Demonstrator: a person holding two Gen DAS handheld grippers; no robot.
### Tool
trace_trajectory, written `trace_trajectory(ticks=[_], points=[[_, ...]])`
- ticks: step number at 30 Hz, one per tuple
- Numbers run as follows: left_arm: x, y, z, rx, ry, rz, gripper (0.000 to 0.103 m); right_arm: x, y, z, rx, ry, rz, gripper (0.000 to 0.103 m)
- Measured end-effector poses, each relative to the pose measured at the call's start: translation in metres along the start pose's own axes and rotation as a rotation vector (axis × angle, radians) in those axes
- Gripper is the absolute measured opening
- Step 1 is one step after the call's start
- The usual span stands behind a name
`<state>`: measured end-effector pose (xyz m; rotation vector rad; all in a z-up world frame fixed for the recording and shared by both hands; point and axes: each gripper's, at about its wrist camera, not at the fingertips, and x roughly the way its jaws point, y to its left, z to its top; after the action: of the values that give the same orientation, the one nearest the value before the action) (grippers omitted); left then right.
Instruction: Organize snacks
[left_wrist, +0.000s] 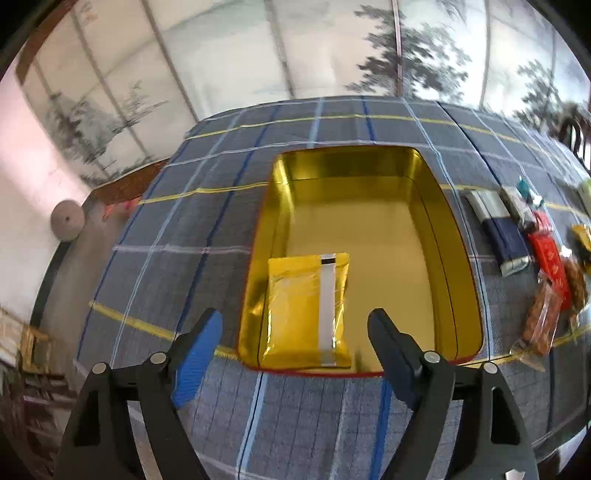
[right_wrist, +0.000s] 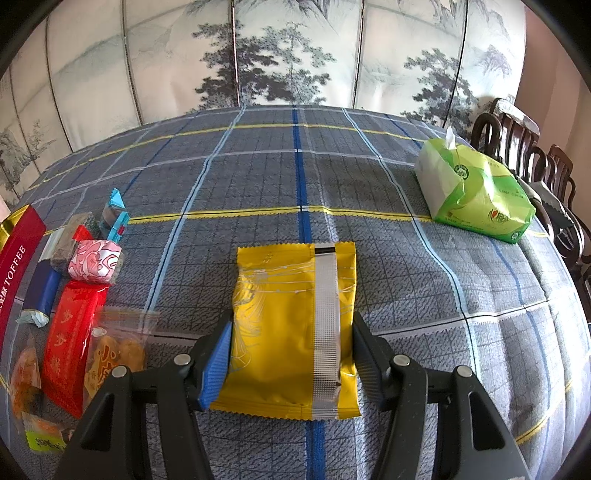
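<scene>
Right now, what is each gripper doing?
Left gripper: open, holding nothing.
Right gripper: closed on a yellow snack packet.

Two close, downward wrist views; shared tablecloth.

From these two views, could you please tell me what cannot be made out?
- Left wrist view: snacks at the right edge are blurred and cut off.
- Right wrist view: the red toffee box is cut by the left edge.
- Right wrist view: the yellow packet in the right claw shows only its back seam.
</scene>
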<state>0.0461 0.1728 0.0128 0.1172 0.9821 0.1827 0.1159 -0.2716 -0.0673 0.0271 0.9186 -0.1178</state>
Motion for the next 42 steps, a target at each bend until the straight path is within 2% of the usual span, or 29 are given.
trace_trajectory(ticks=[5,9,13,18,29,33,36,42], points=[[-0.011,0.006,-0.016,-0.08,-0.01,-0.023,0.084,-0.007,0.003,0.007,0.023,0.004,-0.044,0.06],[-0.013,0.008,-0.025,-0.121,-0.014,-0.014,0.086,-0.029,0.007,0.018,0.08,-0.026,-0.029,0.06],[-0.015,0.012,-0.032,-0.153,-0.01,-0.021,0.087,-0.054,0.028,0.029,0.062,-0.063,0.0,0.06],[-0.017,0.024,-0.039,-0.195,-0.011,-0.003,0.087,-0.079,0.083,0.033,0.001,-0.089,0.099,0.06],[-0.019,0.054,-0.053,-0.254,0.003,0.022,0.087,-0.106,0.232,0.014,-0.173,-0.045,0.361,0.06],[-0.019,0.064,-0.058,-0.276,0.013,0.042,0.087,-0.113,0.277,0.005,-0.228,-0.041,0.401,0.06],[-0.018,0.068,-0.061,-0.287,0.024,0.05,0.087,-0.112,0.306,-0.003,-0.27,-0.035,0.394,0.06],[-0.022,0.075,-0.065,-0.294,0.023,0.065,0.087,-0.103,0.34,-0.011,-0.322,-0.013,0.372,0.06]])
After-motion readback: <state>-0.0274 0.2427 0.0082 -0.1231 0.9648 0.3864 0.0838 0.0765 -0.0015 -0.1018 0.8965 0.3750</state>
